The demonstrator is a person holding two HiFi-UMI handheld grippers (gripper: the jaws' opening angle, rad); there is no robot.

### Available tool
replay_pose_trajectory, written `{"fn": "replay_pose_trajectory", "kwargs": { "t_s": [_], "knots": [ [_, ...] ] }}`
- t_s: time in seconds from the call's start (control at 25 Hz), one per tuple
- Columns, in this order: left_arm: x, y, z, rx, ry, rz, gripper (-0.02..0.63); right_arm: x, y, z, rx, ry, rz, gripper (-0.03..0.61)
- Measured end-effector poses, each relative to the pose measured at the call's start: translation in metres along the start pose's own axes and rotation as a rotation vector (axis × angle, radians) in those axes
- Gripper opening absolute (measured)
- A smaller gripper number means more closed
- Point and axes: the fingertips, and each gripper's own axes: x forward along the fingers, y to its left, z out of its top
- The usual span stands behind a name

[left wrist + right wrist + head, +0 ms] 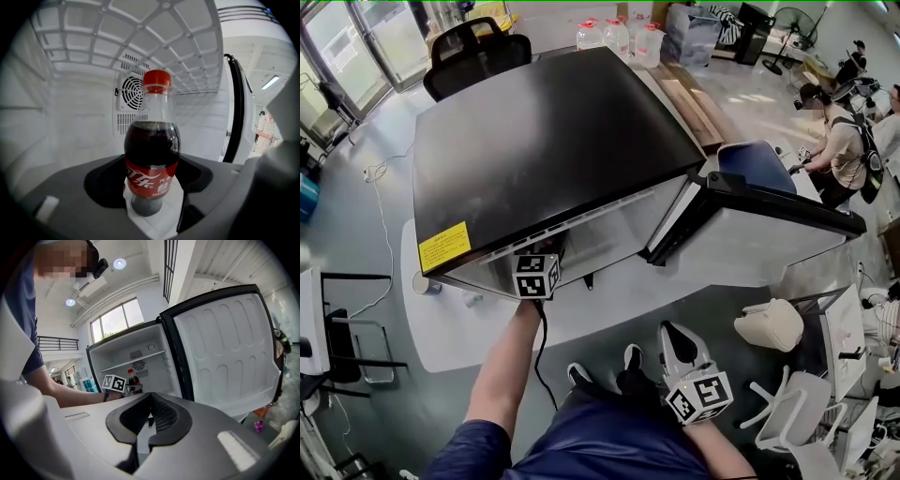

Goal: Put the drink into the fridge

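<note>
1. Gripping the cola bottle (152, 154) at its red label, the left gripper (151, 206) has a jaw pressed against each side of it.
2. The bottle stands upright inside the open fridge (544, 141), in front of the round fan vent (132, 92) on the back wall and beneath the wire shelf (140, 28); its red cap is on.
3. The right gripper (149, 423) sits low by the person's legs, well apart from the fridge, jaws pressed together with nothing between them.
4. The fridge door (225, 348) is swung wide open to the right.
5. The person's left forearm (511, 361) reaches in under the fridge's black top.
</note>
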Motion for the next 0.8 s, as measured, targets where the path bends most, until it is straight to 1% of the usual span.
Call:
{"fn": "replay_pose_trajectory", "kwargs": {
  "t_s": [0.2,0.56,0.64,0.8],
  "knots": [
    [0.000,0.000,0.001,-0.002,-0.009,0.005,0.307,0.003,0.003,0.001,-0.003,-0.001,0.014,0.006],
    [-0.011,-0.001,-0.010,0.052,0.008,0.058,0.307,0.003,0.008,0.002,-0.007,-0.010,0.037,0.006],
    [-0.017,-0.003,-0.010,0.050,0.003,0.062,0.308,0.003,0.007,0.002,-0.006,-0.011,0.044,0.006],
    [-0.037,-0.012,-0.006,0.019,-0.019,0.065,0.308,0.008,0.013,0.001,-0.011,-0.009,0.078,0.006]
  ]
}}
